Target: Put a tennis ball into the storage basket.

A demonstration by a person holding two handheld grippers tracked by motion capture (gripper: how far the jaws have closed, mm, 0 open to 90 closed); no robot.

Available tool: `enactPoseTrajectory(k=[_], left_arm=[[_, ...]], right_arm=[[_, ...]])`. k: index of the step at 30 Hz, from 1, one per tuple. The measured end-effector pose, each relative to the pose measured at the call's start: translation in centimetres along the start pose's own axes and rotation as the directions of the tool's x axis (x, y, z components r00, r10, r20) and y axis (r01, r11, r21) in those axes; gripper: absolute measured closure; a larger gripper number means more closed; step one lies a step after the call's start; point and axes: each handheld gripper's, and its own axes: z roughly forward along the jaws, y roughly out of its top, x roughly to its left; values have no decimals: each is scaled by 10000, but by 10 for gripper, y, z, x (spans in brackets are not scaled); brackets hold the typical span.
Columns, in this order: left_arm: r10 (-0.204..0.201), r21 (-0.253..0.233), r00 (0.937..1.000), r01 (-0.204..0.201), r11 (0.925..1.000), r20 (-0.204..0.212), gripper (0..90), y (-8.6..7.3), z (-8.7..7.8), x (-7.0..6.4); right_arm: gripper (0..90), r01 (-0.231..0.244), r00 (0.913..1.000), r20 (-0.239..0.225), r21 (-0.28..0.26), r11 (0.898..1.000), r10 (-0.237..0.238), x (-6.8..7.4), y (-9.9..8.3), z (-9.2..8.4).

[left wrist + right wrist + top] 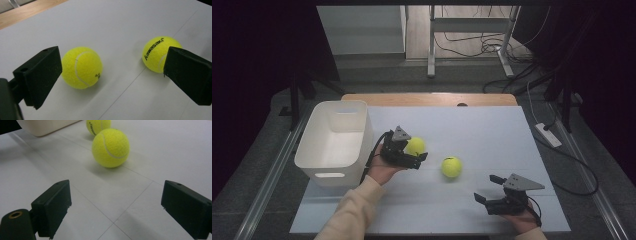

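- Where the high view looks down on the white tabletop, the left claw sits by a tennis ball, its jaws spread and holding nothing, the ball lying right at its tips; whether they touch I cannot tell.
- A second tennis ball rests apart from the first, between the two claws.
- A white bin stands at the tabletop's left edge, just beside the left hand.
- The right claw hovers near the tabletop's front right, jaws wide and empty, well apart from both balls.
- Seen from the left gripper view, the jaws stand far apart; the tennis ball lies on the tabletop just beside the left-hand jaw, unpressed.
- The second tennis ball, printed "kawasaki", sits partly behind the right-hand jaw.
- Seen from the right gripper view, both jaws stand open over bare tabletop; the second tennis ball lies ahead, with the tennis ball and the bin beyond it.
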Motion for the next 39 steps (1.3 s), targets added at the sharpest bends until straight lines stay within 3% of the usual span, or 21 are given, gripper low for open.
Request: enactPoseTrajectory(k=[19,39], left_arm=[[-368,537,9986,388,9978,-382,29,4,19,19],[-552,1186,9975,601,9911,-438,33,2,46,30]], right_arm=[[95,8,10000,-34,-39,10000,-8,0,0,0],[95,-22,10000,-49,-31,10000,22,-1,-1,0]])
